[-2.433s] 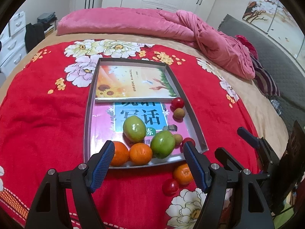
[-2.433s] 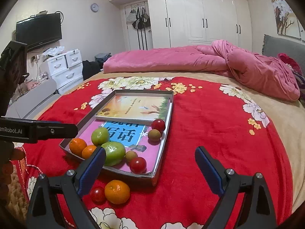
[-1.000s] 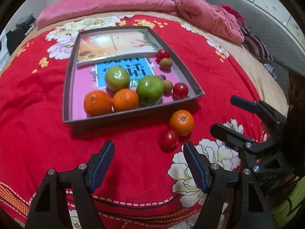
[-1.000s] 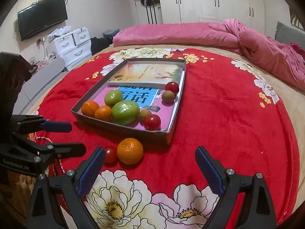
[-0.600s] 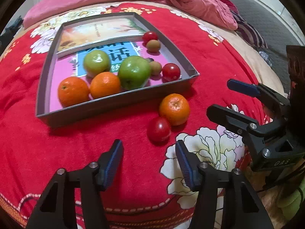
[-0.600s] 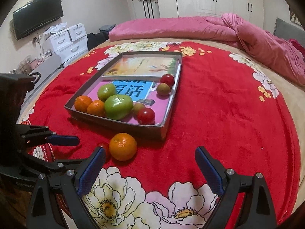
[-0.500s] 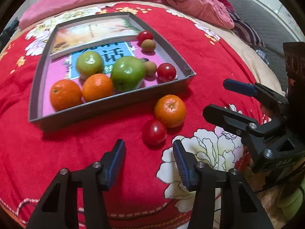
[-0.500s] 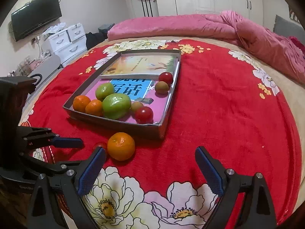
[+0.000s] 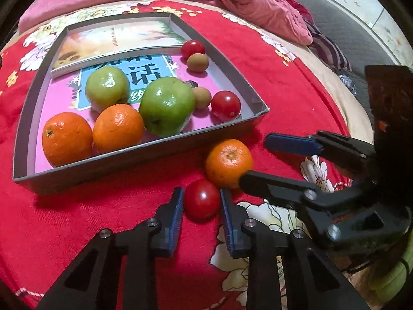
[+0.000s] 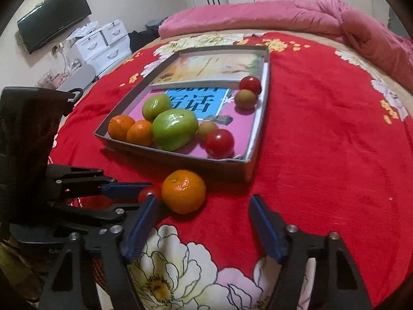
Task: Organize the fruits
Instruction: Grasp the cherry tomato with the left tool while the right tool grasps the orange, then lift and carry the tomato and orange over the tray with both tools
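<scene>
The bed, covered by a red blanket printed with white flowers [image 9: 108, 206], carries everything here, with a rumpled pink quilt [image 10: 284, 15] heaped at its far end. On the blanket sits a shallow grey cardboard tray [image 9: 103, 165] lined with two picture books; it already holds two green apples, two oranges, two red tomatoes and two small brownish fruits. Two fruits lie outside it, just beside its near wall: a loose orange mandarin [image 9: 228, 162] and a small red tomato [image 9: 201, 198], touching each other.

A second ago both sets of tongs hung wide apart and farther back, and neither loose fruit had anything around it. Since then the left tongs [image 9: 201, 208] have dropped in and drawn together, and their blue pads now press on either side of the small red tomato, which rests on the blanket. The right tongs [image 10: 204, 215] have come lower too; their jaws are closing, with the mandarin ahead of them near the left pad, and nothing gripped.

So the tomato looks secured and ready to lift into the tray, while the mandarin probably needs the right tongs pushed farther forward before they clamp.
</scene>
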Action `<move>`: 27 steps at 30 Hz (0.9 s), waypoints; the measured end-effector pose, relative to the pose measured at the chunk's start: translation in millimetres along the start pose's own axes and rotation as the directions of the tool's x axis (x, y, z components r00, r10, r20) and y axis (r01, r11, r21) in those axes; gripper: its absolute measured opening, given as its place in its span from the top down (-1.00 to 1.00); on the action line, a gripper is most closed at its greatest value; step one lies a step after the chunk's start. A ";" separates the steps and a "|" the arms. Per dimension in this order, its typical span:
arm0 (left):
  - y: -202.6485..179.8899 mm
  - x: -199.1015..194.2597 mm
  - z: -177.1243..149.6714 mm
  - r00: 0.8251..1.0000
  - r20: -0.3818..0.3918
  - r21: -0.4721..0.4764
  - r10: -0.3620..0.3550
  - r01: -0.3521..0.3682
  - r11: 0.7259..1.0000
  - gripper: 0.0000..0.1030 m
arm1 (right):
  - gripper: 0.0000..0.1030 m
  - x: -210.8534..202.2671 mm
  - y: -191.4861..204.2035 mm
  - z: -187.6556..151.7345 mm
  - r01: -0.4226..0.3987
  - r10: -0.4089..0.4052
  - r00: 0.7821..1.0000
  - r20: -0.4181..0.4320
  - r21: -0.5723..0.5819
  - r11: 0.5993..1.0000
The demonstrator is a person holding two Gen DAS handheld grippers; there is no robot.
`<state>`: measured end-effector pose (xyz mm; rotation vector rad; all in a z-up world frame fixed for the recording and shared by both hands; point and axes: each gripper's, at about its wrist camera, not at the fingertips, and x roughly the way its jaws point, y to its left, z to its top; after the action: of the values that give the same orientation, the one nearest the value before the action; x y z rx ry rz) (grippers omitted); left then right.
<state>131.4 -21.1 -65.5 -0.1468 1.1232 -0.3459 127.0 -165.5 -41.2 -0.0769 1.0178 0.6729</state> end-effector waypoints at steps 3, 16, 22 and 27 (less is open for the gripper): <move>4.4 -3.2 -2.7 1.000 0.003 -0.006 -0.001 0.001 1.000 0.45 | -0.14 8.8 -0.9 3.5 -0.038 0.038 0.999 -0.020 0.014 0.999; 27.5 -24.0 -13.4 0.998 0.029 -0.052 0.057 -0.055 0.997 0.45 | 0.21 35.6 18.9 10.3 -0.085 0.084 0.995 -0.046 -0.031 0.996; 37.2 -47.3 -12.0 0.996 0.074 -0.088 0.058 -0.051 0.995 0.45 | 0.22 22.9 23.5 11.4 -0.087 0.087 0.996 0.005 -0.061 0.994; 36.8 -77.4 -1.9 0.986 0.152 -0.094 0.070 -0.056 0.994 0.45 | 0.22 -3.8 30.6 12.5 -0.090 0.099 0.989 0.107 -0.085 0.992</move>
<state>107.0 40.1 -10.7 -0.2127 0.9875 -0.2238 118.4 -138.4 -24.0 -0.0607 0.8912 0.7958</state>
